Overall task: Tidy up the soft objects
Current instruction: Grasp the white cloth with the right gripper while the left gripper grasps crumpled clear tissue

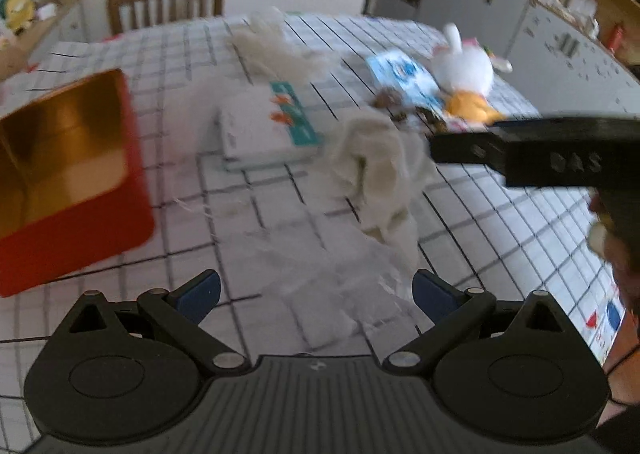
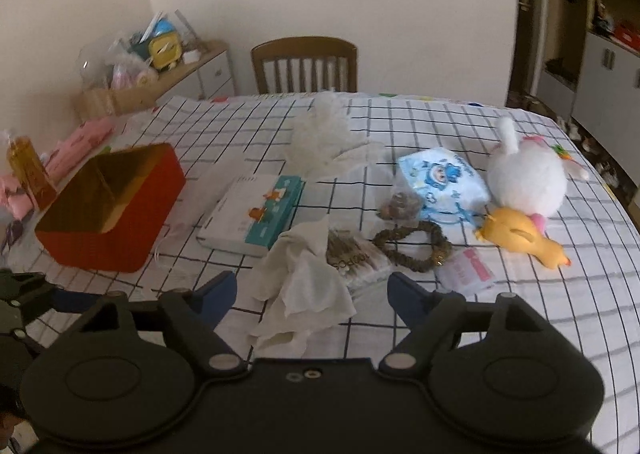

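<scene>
In the left wrist view, the left gripper [image 1: 316, 294] is seen with its jaws spread wide and empty above the checked tablecloth [image 1: 500, 221]. A crumpled white cloth [image 1: 380, 173] lies ahead of it, beside a tissue box [image 1: 268, 129]; a red tin [image 1: 68, 181] sits at the left. The picture is blurred.

In the right wrist view, the right gripper [image 2: 312, 298] is likewise held apart, gripping nothing, with the crumpled white cloth [image 2: 304, 278] lying between its fingertips. A white plush toy [image 2: 528, 177] and a yellow toy [image 2: 520, 234] rest at the right, touching.
</scene>
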The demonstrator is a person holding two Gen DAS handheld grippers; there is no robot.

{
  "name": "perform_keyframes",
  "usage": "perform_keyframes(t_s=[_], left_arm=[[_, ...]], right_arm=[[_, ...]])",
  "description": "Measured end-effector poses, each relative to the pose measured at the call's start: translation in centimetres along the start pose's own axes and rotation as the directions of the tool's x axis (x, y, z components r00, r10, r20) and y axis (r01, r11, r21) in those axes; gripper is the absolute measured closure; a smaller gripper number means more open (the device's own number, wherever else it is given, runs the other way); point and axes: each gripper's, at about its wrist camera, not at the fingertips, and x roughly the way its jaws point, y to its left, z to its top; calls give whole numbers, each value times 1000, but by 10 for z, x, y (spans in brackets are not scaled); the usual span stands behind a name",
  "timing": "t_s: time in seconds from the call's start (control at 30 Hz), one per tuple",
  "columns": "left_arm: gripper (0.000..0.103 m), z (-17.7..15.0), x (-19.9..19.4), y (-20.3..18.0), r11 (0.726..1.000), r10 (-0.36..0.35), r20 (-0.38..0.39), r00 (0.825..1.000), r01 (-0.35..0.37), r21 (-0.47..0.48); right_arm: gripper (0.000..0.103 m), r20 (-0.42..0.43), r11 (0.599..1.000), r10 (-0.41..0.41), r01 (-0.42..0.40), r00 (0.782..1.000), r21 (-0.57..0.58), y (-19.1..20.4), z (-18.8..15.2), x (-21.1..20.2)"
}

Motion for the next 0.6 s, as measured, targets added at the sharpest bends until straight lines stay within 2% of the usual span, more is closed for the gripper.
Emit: perform_keyframes(t_s=[0.3, 0.5, 0.6], left_arm=[[0, -1, 28, -13, 997, 19, -55, 998, -15, 79], [0, -1, 34, -27, 986, 36, -29, 999, -31, 162], [0, -2, 41, -30, 982, 64, -32, 997, -57, 182]], right_arm=[[26, -44, 991, 5, -11, 999, -132, 10, 13, 42], [35, -80, 983, -6, -9, 997, -183, 12, 16, 63], [45, -100, 976, -13, -9, 995, -217, 16, 15, 71]])
